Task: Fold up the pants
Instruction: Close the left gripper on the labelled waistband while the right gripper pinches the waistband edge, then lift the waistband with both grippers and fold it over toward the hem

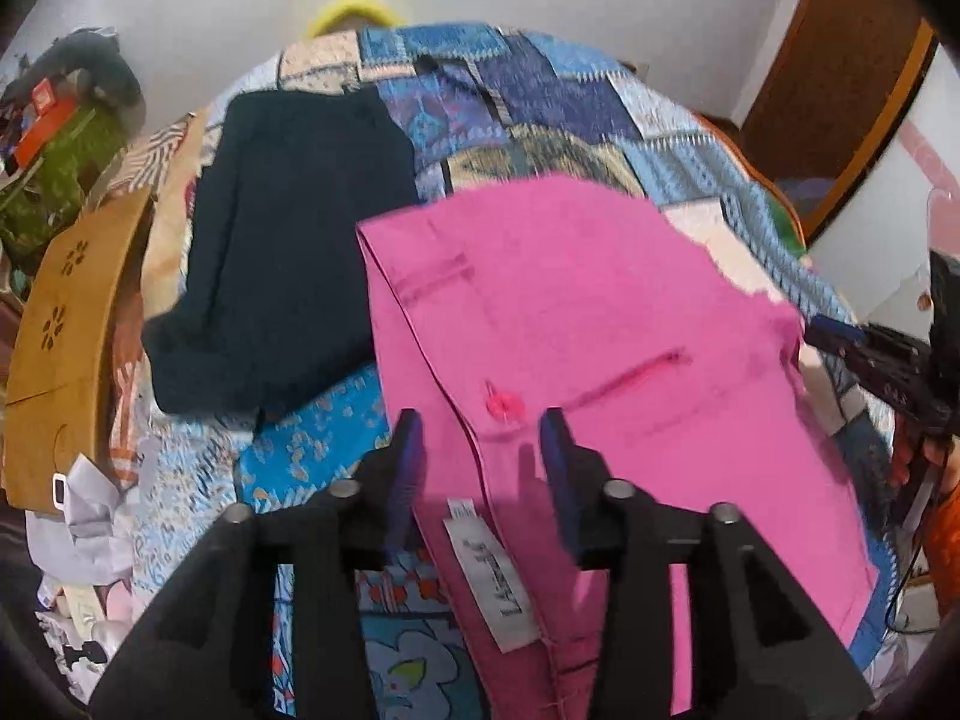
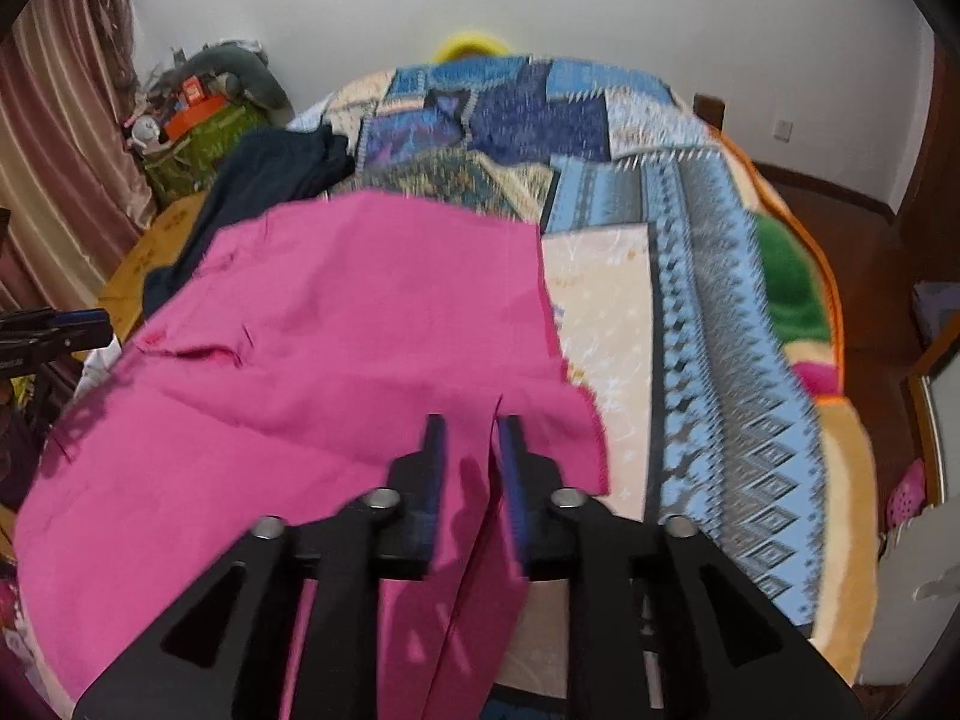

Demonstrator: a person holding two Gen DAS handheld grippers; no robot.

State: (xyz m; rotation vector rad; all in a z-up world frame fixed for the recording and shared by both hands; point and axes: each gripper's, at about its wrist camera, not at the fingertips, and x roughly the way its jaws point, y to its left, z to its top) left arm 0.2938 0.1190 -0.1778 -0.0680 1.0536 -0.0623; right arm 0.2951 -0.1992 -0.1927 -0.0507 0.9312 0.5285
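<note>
Left gripper [image 1: 483, 441]: jaws spread wide, nothing clamped, hovering over the waistband corner of the pink pants [image 1: 588, 324]. Waistband edge runs between the blue finger pads [image 1: 408, 462]; contact can't be told. A pink button [image 1: 504, 405] sits just beyond the tips, a slit pocket [image 1: 630, 375] to its right, a white brand label [image 1: 501, 588] just near of the gripper, under the fingers.

Right gripper [image 2: 471, 441]: jaws narrow, with a fold of the pink pants [image 2: 336, 330] running up between the blue pads [image 2: 435, 468]. Whether the pads actually pinch the cloth can't be told; frames are blurred.

Pants lie spread on the near part of a bed, on a patchwork blanket [image 2: 690, 252] in blue, cream and green blocks. Dark navy garment [image 1: 288, 252] lies far-left of the pants, its edge touching or tucked under them in the right wrist view [image 2: 252, 180]. Left gripper shows at the left edge of the right view [image 2: 54, 330]; right gripper at the right edge of the left view [image 1: 888, 360].

Wooden bed frame [image 1: 66, 324] along the left, cluttered green box [image 2: 204, 132] in the far left corner, curtain [image 2: 54, 150] at left, a yellow object [image 2: 468, 45] past the far bed edge, white wall [image 2: 600, 0] behind.
</note>
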